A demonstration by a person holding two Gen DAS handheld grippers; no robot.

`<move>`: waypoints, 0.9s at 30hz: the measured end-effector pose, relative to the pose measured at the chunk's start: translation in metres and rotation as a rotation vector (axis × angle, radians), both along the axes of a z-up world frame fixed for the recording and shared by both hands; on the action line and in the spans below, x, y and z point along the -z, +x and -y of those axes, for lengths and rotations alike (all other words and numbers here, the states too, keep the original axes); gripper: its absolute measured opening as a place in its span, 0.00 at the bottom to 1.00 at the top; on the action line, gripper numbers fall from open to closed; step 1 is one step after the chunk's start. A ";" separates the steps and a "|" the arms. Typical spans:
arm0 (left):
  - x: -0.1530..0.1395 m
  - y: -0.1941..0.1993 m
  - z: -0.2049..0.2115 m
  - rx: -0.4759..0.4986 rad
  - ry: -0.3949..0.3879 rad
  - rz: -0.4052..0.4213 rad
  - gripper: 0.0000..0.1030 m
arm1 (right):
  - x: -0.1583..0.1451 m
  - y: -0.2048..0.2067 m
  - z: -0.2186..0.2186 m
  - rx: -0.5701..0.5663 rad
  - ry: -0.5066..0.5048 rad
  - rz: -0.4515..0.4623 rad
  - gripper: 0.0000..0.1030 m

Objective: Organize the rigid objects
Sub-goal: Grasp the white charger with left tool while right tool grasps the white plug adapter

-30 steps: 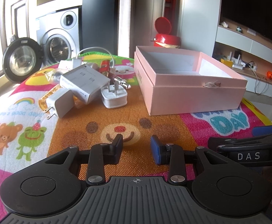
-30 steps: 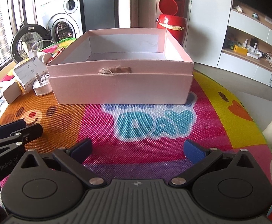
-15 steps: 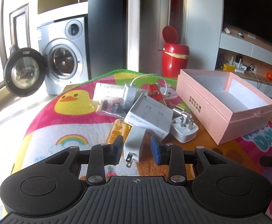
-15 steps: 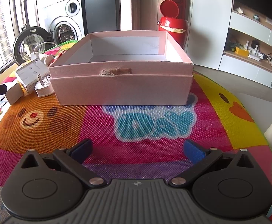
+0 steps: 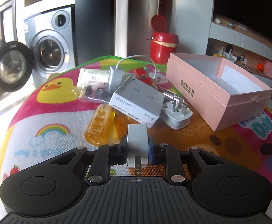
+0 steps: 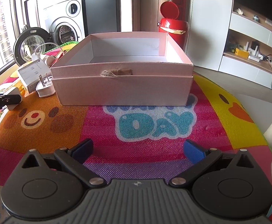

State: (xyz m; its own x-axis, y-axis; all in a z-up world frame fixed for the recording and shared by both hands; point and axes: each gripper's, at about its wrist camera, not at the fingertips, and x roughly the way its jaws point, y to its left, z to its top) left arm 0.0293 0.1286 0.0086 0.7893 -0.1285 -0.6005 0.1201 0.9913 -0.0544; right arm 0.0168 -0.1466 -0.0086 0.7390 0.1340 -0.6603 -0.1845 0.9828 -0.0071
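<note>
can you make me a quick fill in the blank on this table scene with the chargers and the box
1. The left tongs are shut on a white ____.
2. The pink box on the mat is ____ inside.
3. The right tongs are ____, with nothing between them.
4. The white three-prong plug lies between the white carton and the ____.

Missing words: charger; empty; open; pink box

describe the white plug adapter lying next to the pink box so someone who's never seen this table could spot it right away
Start at the open pink box on the colourful cartoon mat. Just off its near left corner lies the plug adapter, a squat white block. Unlike the flat white carton beside it, its metal prongs point upward.
</note>
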 end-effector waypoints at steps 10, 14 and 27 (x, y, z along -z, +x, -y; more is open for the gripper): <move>-0.002 -0.073 -0.033 -0.027 -0.090 0.036 0.24 | -0.048 0.004 -0.140 -0.333 -0.213 0.252 0.62; 0.002 -0.073 -0.041 -0.035 -0.140 0.048 0.24 | -0.045 0.055 -0.190 -0.341 -0.273 0.173 0.49; 0.008 -0.073 -0.032 -0.032 -0.085 0.031 0.24 | -0.029 0.010 -0.150 -0.399 -0.151 -0.019 0.19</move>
State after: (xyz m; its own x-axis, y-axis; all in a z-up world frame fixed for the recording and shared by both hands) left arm -0.0436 0.1610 0.0004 0.8115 -0.1527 -0.5640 0.0917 0.9866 -0.1352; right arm 0.0269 0.0037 0.0207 0.6359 0.3077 -0.7077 -0.5519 0.8223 -0.1384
